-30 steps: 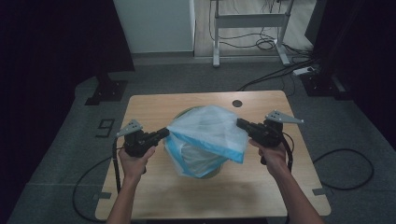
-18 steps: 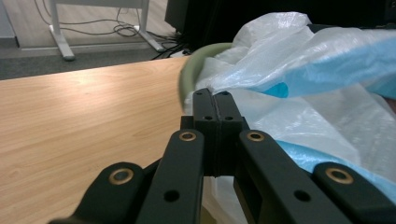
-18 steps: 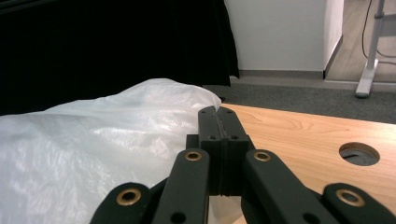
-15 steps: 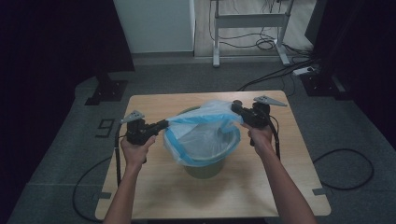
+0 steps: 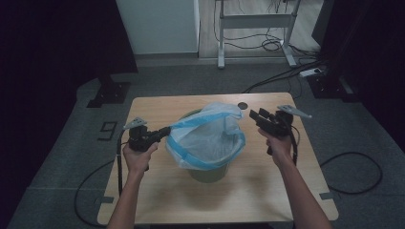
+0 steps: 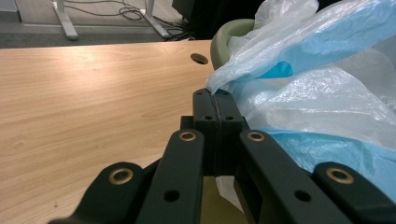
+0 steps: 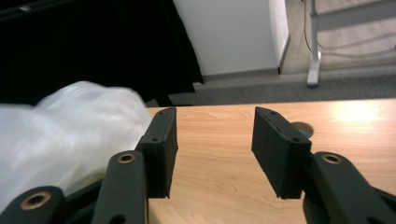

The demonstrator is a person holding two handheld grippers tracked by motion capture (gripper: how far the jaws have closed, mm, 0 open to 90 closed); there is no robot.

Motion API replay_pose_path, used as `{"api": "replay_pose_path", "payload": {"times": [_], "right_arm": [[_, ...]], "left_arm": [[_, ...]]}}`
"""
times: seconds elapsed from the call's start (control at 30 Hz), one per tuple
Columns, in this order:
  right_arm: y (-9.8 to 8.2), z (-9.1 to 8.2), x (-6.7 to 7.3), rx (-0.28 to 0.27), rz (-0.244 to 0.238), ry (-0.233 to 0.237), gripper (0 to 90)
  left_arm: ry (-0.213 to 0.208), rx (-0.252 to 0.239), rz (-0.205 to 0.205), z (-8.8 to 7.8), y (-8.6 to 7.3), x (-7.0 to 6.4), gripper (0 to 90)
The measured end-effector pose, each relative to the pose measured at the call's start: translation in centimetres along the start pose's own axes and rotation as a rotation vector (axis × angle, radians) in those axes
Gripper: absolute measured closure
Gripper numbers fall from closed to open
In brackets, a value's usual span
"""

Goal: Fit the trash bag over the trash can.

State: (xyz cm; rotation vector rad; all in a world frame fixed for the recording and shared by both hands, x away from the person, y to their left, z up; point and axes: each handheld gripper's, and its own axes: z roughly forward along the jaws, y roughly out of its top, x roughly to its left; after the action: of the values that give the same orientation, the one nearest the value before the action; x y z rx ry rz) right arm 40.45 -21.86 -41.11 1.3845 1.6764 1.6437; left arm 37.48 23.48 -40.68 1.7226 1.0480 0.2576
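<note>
A green bin with a blue-and-clear plastic bag draped over it stands mid-tabletop, blocking the straight path between the two grippers. The table is bare wood along its near edge, in both near corners and along the far edge, apart from a small hole just beyond the bag. The right gripper, jaws apart, has open wood ahead.

Legible markings: one. A numeral "9", dark on the grey floor, seen in the high view. It lies off the table edge, just outward of the left gripper and slightly ahead of it. No other text, label or brand can be read on the items shown.
</note>
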Motion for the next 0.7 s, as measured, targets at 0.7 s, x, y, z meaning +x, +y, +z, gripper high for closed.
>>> {"api": "replay_pose_path", "payload": {"times": [0.7], "right_arm": [[-1.9,-3.2,11.5,0.013,-0.312,0.224,46.6]], "left_arm": [[0.007,-0.042,0.012,-1.5,0.0,-0.8,89.3]]}}
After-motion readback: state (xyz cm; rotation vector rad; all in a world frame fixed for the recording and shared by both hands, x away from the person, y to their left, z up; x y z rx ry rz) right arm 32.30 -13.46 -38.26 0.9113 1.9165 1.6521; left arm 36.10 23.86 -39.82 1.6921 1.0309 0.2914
